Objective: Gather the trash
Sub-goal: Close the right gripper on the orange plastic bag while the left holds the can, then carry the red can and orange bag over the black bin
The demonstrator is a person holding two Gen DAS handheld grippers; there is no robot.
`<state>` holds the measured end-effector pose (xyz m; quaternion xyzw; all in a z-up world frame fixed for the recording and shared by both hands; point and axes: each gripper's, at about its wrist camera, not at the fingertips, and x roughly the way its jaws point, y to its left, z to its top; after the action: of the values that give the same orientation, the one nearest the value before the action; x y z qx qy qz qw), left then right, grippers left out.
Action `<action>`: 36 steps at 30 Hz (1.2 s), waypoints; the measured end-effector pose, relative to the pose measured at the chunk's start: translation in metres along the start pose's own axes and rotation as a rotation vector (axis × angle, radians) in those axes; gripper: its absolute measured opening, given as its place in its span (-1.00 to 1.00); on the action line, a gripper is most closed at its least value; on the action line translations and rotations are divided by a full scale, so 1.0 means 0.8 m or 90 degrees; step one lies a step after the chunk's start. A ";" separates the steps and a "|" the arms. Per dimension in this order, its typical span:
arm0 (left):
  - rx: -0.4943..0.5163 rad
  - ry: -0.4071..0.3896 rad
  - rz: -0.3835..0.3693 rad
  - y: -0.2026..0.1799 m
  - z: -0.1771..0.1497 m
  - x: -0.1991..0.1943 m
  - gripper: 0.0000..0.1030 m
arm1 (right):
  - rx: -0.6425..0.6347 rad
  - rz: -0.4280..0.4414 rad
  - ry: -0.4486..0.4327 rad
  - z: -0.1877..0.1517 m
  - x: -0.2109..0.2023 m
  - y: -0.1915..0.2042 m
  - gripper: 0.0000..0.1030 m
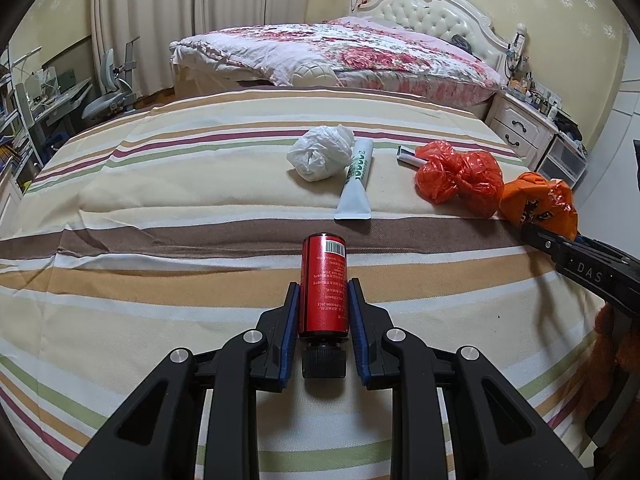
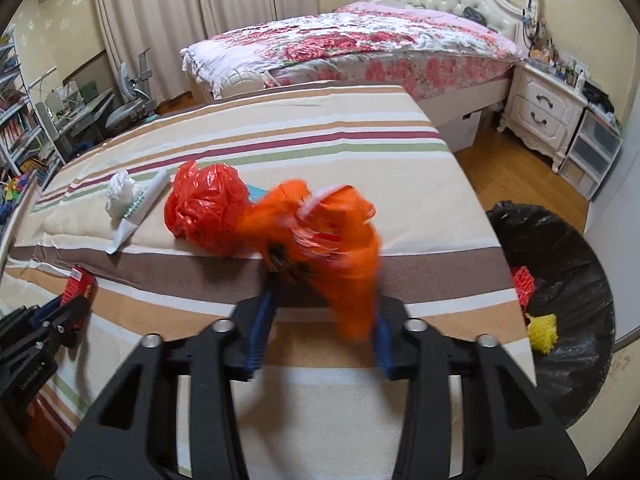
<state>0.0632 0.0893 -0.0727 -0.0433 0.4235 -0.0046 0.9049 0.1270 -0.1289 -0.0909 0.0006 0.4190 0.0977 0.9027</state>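
A red bottle [image 1: 323, 284] is pinched between the blue pads of the left claw [image 1: 323, 308], cap toward the camera, evidently kept ready for disposal. The right claw [image 2: 320, 312] is clamped on a blurred orange plastic bag [image 2: 320, 248] just above the striped table [image 2: 360, 400], apparently for carrying to the black-lined trash bin [image 2: 568, 280] at its right. Farther off, a red plastic bag [image 1: 460, 178], a white tube [image 1: 357, 178] and a crumpled white bag [image 1: 320, 152] are left uncollected, with nothing seen blocking the way.

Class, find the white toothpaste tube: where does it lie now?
In the left wrist view the toothpaste tube lies on the striped cloth, touching the crumpled white bag on its left, with the red plastic bag to its right.
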 end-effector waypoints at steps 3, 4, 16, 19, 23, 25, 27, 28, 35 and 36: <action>0.003 -0.001 0.000 0.000 0.000 0.000 -0.52 | 0.015 0.023 0.003 -0.004 -0.004 -0.004 -0.78; 0.004 -0.002 -0.001 -0.001 0.000 0.000 -0.52 | 0.020 0.024 0.001 -0.005 -0.005 -0.005 -0.79; 0.028 -0.021 -0.022 -0.023 0.002 -0.014 -0.52 | 0.041 0.000 -0.027 -0.024 -0.034 -0.022 -0.81; 0.039 -0.026 -0.035 -0.038 0.005 -0.018 -0.52 | 0.050 -0.017 -0.035 -0.028 -0.043 -0.034 -0.82; 0.064 -0.033 -0.053 -0.062 0.007 -0.019 -0.52 | 0.069 -0.044 -0.046 -0.034 -0.057 -0.059 -0.82; 0.078 -0.034 -0.065 -0.077 0.009 -0.019 -0.52 | 0.079 -0.061 -0.052 -0.036 -0.064 -0.074 -0.82; 0.092 -0.036 -0.075 -0.093 0.012 -0.019 -0.52 | 0.089 -0.074 -0.057 -0.038 -0.068 -0.087 -0.82; 0.098 -0.036 -0.081 -0.102 0.013 -0.018 -0.52 | 0.096 -0.083 -0.060 -0.040 -0.072 -0.097 -0.82; 0.157 -0.049 -0.128 -0.172 0.022 -0.019 -0.52 | 0.136 -0.131 -0.072 -0.048 -0.087 -0.150 -0.82; 0.166 -0.051 -0.134 -0.183 0.024 -0.019 -0.52 | 0.142 -0.137 -0.073 -0.049 -0.089 -0.158 -0.82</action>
<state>0.0723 -0.0543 -0.0371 0.0297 0.3759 -0.1527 0.9135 0.0745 -0.2686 -0.0734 0.0618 0.3727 -0.0472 0.9247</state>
